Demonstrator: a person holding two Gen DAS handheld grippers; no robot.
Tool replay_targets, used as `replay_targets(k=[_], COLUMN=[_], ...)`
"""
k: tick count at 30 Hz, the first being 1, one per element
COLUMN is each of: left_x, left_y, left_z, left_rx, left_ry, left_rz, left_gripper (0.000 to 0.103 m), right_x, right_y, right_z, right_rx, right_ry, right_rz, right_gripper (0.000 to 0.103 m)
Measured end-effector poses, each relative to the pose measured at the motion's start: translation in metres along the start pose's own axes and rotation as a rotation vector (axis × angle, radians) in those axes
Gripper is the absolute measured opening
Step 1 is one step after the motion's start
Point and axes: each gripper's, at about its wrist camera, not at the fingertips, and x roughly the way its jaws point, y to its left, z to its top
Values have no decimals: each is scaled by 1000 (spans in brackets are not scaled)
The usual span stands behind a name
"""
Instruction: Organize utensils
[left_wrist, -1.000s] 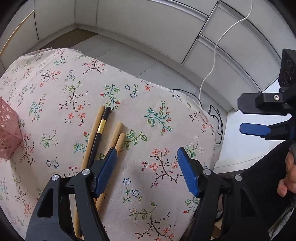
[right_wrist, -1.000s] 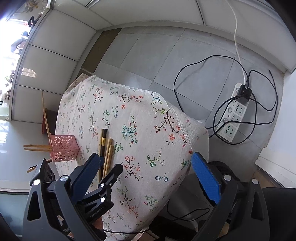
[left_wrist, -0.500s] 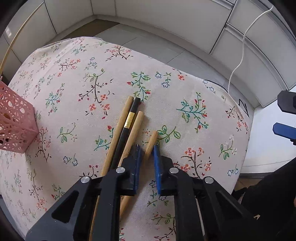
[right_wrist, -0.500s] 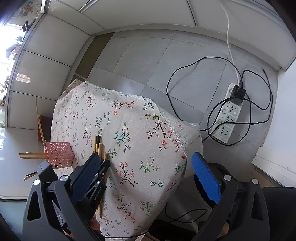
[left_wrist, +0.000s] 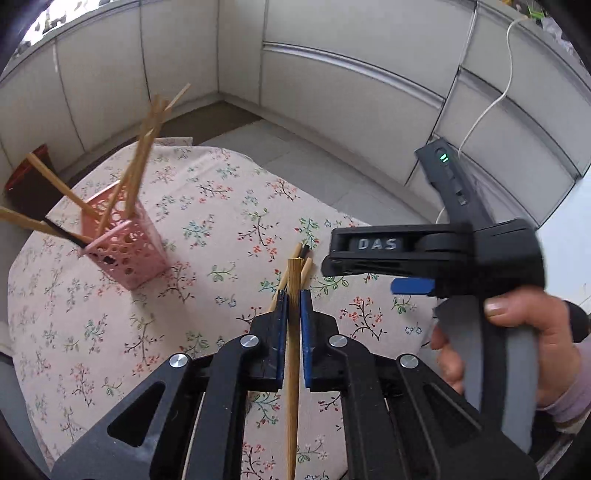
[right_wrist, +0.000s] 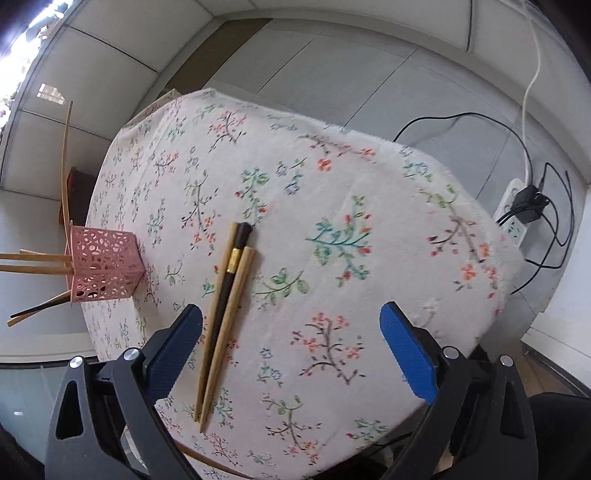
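One bamboo chopstick (left_wrist: 293, 332) was pinched between the pressed-together pads of the left gripper (left_wrist: 291, 306), at lower centre of the left wrist view, lifted clear of the floral tablecloth (left_wrist: 207, 229). Three chopsticks (right_wrist: 225, 295) remained on the cloth at centre-left of the right wrist view: two bamboo, one black. The pink holder (left_wrist: 125, 243), at left, already contained several sticks. The right gripper (right_wrist: 291, 350) was spread wide and empty, its left pad just beside the three. Judged roughly half complete.
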Motion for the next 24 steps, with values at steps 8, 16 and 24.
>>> replay_targets(k=[8, 16, 24], left_x=[-31, -37, -42], left_y=[6, 22, 29], left_z=[-6, -10, -11], left_rx=[-19, -49, -71], left_ry=[-71, -78, -84], left_rz=[-13, -1, 16], left_gripper=[6, 7, 7], right_x=[25, 37, 38], right_y=[23, 48, 53], right_z=[-2, -7, -12], right_rx=[-34, -141, -193], right_ry=[-27, -86, -133], right_rz=[-128, -309, -361], right_gripper=[80, 78, 62])
